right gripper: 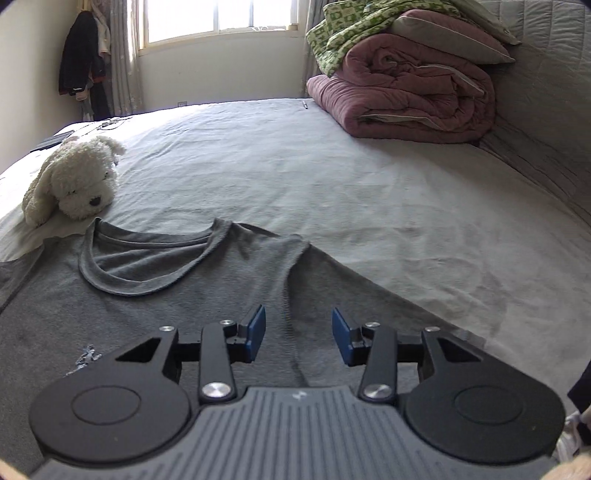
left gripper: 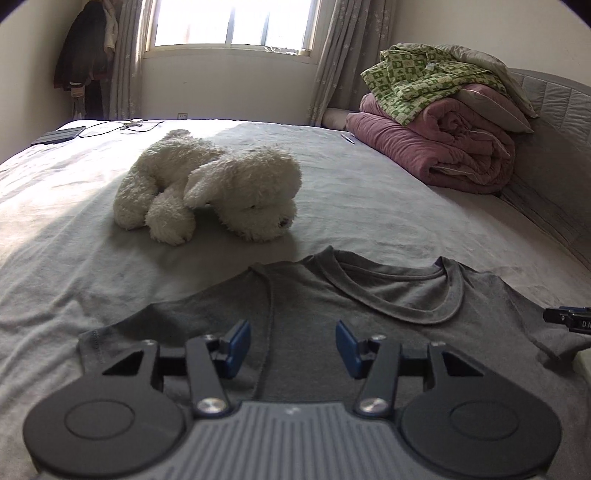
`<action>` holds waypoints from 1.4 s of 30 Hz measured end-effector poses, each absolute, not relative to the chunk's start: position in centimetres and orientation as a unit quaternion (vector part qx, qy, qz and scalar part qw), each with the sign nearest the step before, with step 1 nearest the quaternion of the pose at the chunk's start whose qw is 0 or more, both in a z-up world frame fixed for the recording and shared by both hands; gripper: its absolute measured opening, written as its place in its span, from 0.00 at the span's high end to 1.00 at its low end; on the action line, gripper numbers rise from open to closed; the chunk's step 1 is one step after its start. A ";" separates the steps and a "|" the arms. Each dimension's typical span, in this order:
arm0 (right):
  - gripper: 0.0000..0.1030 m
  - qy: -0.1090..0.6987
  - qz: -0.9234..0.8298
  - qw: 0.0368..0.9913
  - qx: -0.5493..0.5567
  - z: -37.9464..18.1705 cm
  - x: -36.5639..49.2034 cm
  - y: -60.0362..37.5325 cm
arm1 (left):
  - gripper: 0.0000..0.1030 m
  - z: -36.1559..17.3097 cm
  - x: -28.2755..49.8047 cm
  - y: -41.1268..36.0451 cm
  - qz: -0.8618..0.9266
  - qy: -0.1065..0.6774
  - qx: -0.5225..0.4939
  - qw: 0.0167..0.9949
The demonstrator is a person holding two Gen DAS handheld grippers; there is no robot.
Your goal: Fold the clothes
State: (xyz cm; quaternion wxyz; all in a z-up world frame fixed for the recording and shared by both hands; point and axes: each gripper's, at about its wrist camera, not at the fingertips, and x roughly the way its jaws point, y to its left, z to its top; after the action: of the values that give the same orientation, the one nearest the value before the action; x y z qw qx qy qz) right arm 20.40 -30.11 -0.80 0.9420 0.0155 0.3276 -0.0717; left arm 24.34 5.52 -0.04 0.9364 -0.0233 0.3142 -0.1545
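- Grey cotton is what we work over: a grey T-shirt [left gripper: 388, 314] lies spread flat on the bed [left gripper: 369, 206], its collar toward the far edge where the window [left gripper: 232, 22] is, its body running back toward the near edge under both tools
- We see the left gripper [left gripper: 293, 349] above the shirt's left shoulder seam, blue pads parted about halfway, nothing between them; the cloth lies flat below and we cannot see any pad touching it
- We see the right gripper [right gripper: 298, 334] over the shirt's right shoulder seam, where the sleeve [right gripper: 369, 291] runs off toward the bed's right side; its pads are likewise parted about halfway and grasp nothing
- In the left wrist view a dark part of the other tool just shows at the right border, above the shirt's right shoulder
- A small pale print [right gripper: 85, 358] sits on the chest of the shirt, seen in the right wrist view
- A white plush dog [left gripper: 210, 184] lies on the sheet just past the collar, toward the bed's left side; whether it touches the shirt we cannot tell
- At the far right corner, against the padded headboard [left gripper: 554, 122], a folded mauve quilt [left gripper: 436, 147] carries a green patterned blanket [left gripper: 417, 77]
- A dark flat case [left gripper: 59, 134] and a cable rest at the far left corner
- Dark coats [left gripper: 85, 48] hang beside the curtain [left gripper: 127, 55]
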 end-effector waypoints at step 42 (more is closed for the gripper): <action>0.49 0.319 -0.123 0.936 0.077 -0.5 13.7 -35.2 | 0.54 -4.5 24.5 -20.4 -0.359 0.332 0.005 0.873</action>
State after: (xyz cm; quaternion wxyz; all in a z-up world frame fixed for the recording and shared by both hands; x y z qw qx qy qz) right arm 13.72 -35.16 -0.46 0.9364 0.0773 0.3192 -0.1232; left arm 24.46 -20.39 -4.48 0.8725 0.0048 0.3318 -0.3586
